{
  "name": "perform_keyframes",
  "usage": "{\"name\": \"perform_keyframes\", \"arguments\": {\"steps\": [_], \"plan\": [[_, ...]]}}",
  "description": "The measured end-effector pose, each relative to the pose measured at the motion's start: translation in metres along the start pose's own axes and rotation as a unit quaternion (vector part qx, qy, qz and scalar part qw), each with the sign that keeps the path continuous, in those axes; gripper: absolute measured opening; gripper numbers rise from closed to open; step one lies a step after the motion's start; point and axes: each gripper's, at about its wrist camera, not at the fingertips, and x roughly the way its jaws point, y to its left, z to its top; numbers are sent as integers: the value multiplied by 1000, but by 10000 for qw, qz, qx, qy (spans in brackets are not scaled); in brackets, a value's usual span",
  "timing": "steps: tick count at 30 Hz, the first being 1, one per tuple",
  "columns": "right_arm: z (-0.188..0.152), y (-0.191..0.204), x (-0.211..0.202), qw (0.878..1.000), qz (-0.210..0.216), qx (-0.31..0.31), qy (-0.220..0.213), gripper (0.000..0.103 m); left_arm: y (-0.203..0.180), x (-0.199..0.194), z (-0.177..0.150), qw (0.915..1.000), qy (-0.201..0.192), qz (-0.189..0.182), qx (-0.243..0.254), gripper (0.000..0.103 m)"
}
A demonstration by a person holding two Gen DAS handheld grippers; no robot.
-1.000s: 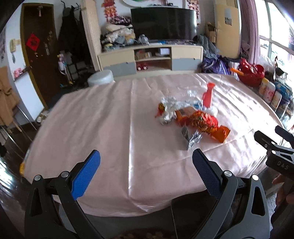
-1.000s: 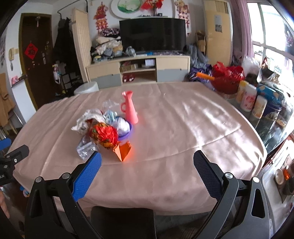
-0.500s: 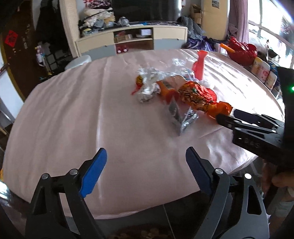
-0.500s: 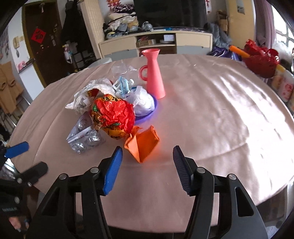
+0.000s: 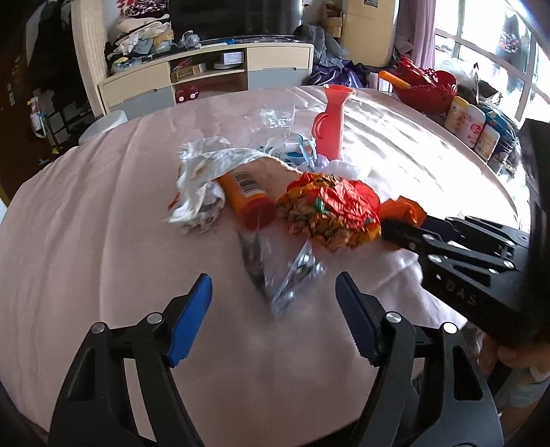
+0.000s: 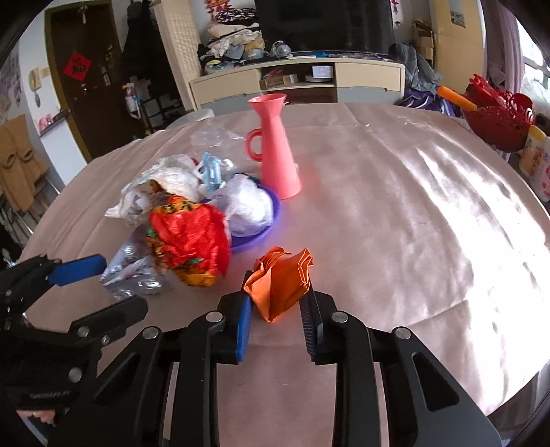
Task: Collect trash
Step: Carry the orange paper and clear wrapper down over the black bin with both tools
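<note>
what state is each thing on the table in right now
right gripper: closing on orange paper
left gripper: open, closing, over silver wrapper
red wrapper: crumpled
pink jug: upright
orange tube: lying, capped
purple dish: holds white bag

A big round table [image 6: 395, 213] under a pale pink cloth fills the room. Behind it runs a low cream and grey cabinet [image 6: 299, 80] with open shelves, a dark TV [image 6: 323, 24] on top and piled clothes [image 6: 233, 41] beside it. Off to the left, a brown door [image 6: 82, 86] carrying a red diamond sign [image 6: 77, 66]. Daylight pours through the window [image 5: 481, 48] on the right, glaring off the cloth. A red basket [image 6: 498, 117] and jars [image 5: 474, 123] sit beneath it.
</note>
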Motion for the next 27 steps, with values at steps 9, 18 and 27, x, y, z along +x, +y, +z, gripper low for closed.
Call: {"name": "perform_keyframes", "arguments": {"steps": [9, 18, 27], "plan": [[-5, -8, -12, 9998, -80, -141, -62, 17, -4, 15, 7, 9999, 86, -116, -2, 49], [-21, -1, -46, 9996, 25, -137, -231, 17, -12, -25, -19, 9999, 115, -103, 75, 46], [-48, 17, -100, 9985, 256, -295, -378, 17, -35, -120, -54, 9995, -302, -12, -54, 46]]}}
